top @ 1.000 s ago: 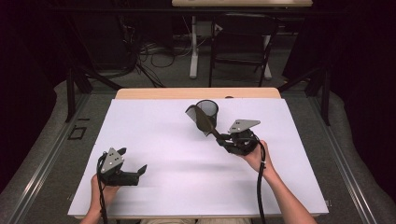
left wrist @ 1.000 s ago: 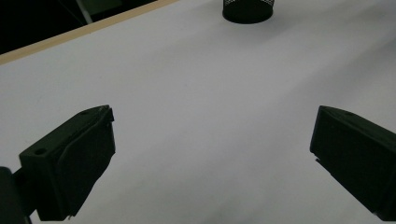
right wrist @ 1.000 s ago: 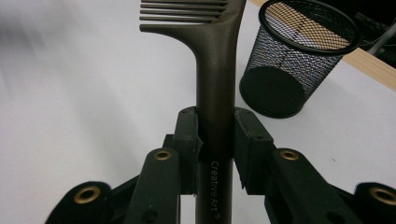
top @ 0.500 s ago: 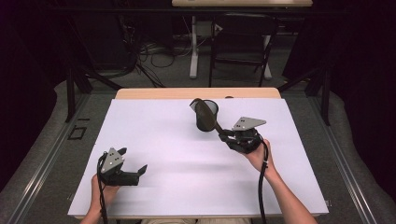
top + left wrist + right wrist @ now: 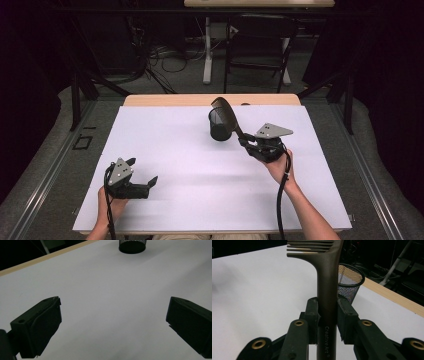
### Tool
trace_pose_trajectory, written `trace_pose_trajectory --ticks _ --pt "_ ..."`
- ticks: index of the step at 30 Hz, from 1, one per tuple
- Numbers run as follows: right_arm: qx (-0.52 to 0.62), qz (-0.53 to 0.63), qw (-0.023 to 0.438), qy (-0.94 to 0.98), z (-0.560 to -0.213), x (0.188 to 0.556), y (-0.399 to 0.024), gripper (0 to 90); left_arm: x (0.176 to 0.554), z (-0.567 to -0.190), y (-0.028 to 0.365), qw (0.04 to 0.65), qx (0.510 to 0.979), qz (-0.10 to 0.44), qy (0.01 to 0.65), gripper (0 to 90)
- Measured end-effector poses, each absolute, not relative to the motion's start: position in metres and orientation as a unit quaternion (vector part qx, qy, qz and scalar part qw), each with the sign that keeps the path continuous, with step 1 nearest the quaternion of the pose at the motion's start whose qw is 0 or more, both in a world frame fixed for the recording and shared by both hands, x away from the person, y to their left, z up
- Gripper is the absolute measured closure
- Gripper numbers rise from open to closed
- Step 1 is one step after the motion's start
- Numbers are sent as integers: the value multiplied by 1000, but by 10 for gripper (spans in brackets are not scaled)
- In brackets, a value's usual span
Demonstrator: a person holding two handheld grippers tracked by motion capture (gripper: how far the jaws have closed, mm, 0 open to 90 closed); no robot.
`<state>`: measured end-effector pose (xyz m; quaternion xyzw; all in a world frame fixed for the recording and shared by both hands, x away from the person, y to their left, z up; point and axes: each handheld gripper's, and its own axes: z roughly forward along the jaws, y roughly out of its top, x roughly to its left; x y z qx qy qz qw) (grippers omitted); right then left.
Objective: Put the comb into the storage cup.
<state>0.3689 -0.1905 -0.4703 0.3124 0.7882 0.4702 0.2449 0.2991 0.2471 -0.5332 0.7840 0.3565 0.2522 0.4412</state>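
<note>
White table [image 5: 165, 150]: right tool [image 5: 243, 140] clamps comb [image 5: 226, 116] over cup [image 5: 218, 127].

Comb [image 5: 327, 287]: dark brown, long straight handle printed "Creative Art", wide teeth at far end; clamped by handle between jaws of right gripper [image 5: 246, 141], raised off table [image 5: 200, 200], tilted up and away, toothed head [image 5: 223, 112] above cup's mouth.

Cup [image 5: 218, 129]: black wire-mesh cylinder, round rim, open top, upright on white table surface, far centre, near wooden edge; base also seen in left gripper view [image 5: 132, 245]. Contents cannot be told.
</note>
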Motion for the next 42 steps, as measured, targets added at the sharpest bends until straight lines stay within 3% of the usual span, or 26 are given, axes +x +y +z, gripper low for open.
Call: trace_pose_trajectory --ticks 42 --pt "339 495 273 753 -463 387 -182 729 298 -532 245 442 782 256 357 2"
